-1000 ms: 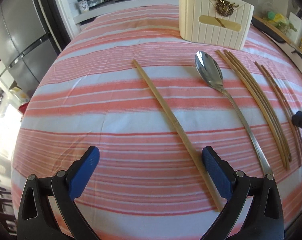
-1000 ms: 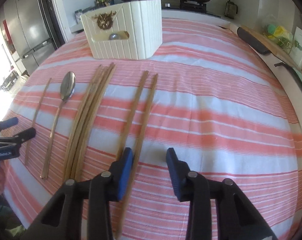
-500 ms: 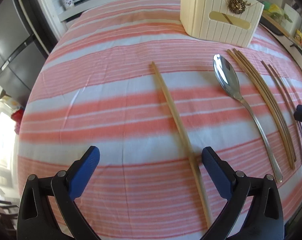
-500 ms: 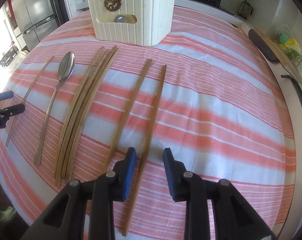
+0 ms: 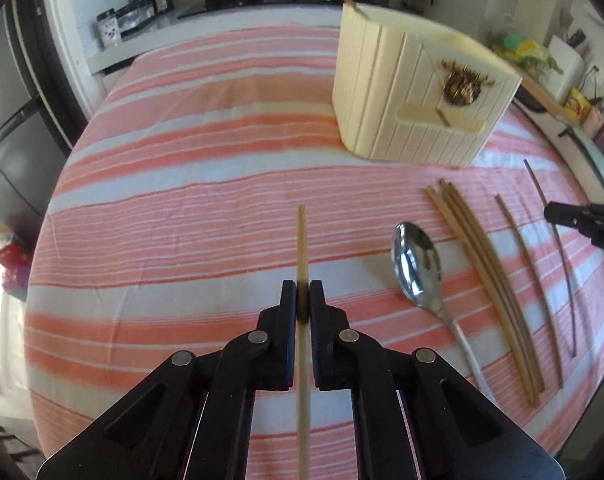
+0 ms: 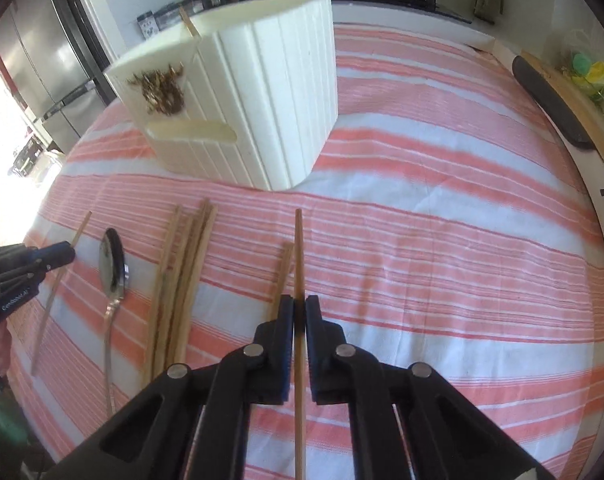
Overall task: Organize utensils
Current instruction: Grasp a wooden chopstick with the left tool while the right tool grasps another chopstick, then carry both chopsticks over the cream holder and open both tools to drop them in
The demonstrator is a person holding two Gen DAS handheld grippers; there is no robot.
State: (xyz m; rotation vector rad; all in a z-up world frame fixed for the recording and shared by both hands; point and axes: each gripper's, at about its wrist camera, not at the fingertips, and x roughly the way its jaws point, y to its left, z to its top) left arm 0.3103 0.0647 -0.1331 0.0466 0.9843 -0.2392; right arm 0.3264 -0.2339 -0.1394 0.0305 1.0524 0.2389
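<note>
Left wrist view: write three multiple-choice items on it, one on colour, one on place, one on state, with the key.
1. The holder is: A cream; B blue; C black.
2. The spoon lies: A in the holder; B on the cloth beside the chopstick bundle; C on top of the holder.
3. The left gripper is: A open; B shut on the spoon; C shut on a chopstick.

Key: A, its ribbed walls are cream; B, it lies flat on the stripes next to the bundle; C, its pads pinch one chopstick.
</note>
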